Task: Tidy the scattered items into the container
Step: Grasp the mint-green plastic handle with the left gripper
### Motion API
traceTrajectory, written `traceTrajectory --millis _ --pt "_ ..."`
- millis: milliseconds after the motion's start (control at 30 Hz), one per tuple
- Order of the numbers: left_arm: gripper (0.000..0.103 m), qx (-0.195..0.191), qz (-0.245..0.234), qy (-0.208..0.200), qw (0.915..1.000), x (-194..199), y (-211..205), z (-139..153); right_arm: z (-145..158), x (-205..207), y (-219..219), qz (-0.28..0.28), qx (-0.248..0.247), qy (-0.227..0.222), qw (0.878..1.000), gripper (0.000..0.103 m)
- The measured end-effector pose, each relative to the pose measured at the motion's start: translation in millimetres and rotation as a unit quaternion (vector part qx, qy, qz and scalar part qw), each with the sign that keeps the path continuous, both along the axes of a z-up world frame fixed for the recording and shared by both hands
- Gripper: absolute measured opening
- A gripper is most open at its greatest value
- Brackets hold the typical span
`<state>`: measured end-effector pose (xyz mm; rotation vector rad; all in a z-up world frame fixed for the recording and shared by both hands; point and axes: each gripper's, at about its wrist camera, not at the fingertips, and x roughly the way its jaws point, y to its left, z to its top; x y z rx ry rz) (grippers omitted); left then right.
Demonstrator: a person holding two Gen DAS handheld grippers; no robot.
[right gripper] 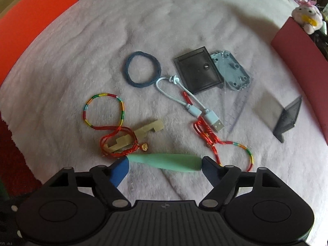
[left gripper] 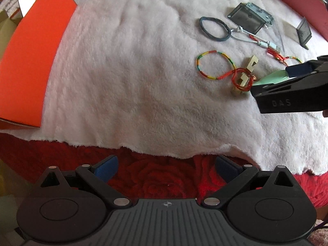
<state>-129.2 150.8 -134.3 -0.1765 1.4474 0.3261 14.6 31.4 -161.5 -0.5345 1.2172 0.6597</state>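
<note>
The right hand-held gripper (right gripper: 165,167) hangs spread over the green handle-shaped piece (right gripper: 164,162), which lies across the white fleece blanket (right gripper: 184,20) near its front edge, one blue pad at each end and neither clearly pressing. Better to turn and pinch across its narrow width, clear of the red cord bracelet (right gripper: 114,141) beside it. The left hand-held gripper (left gripper: 166,169) waits spread and empty over the blanket's front edge.

A white fleece blanket (right gripper: 164,20) over a red rose-patterned cover (left gripper: 155,180) — a plush toy (right gripper: 307,17) at the far edge.
</note>
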Motion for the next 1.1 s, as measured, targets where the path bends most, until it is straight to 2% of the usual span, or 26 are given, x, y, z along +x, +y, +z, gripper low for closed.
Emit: traceTrajectory --millis 67,333,500,567,600,667,733,833,900,1000,1100 --pt "0.101 -0.001 0.000 0.002 1.0000 0 0 -1 -2 0 2 -0.002 0.000 0.001 1.000 0.085" --pt "0.101 -0.003 -0.009 0.004 0.9999 7 -3 -4 -8 0 4 -0.009 0.001 -0.001 1.000 0.086" --pt "0.101 -0.004 -0.012 0.002 0.9999 12 -7 0 -6 4 0 0.008 0.003 -0.002 1.000 0.059" --pt "0.102 -0.003 -0.014 0.001 0.9999 14 -7 0 -4 4 -4 0.016 0.004 -0.002 1.000 0.044" --pt "0.102 -0.003 -0.015 0.000 0.9999 15 -8 0 -3 4 -8 0.022 0.006 0.000 1.000 0.040" --pt "0.102 -0.003 -0.017 -0.003 0.9998 17 -9 1 -1 3 -13 0.033 0.012 0.012 0.999 0.023" --pt "0.101 -0.003 -0.020 -0.006 0.9998 19 -10 2 1 2 -18 0.048 0.019 0.027 0.998 0.022" --pt "0.102 -0.004 -0.024 -0.010 0.9997 22 -12 2 5 -13 -20 0.117 0.035 0.079 0.989 0.022" --pt "0.102 -0.001 -0.030 -0.016 0.9994 22 -15 2 8 -24 -21 0.155 0.039 0.095 0.983 0.023" --pt "0.102 0.022 -0.070 -0.050 0.9960 22 -25 7 13 -26 -30 0.131 0.049 0.098 0.985 0.029" --pt "0.102 0.030 -0.117 -0.082 0.9893 28 -40 7 13 -16 -49 0.056 0.046 0.097 0.993 0.040"
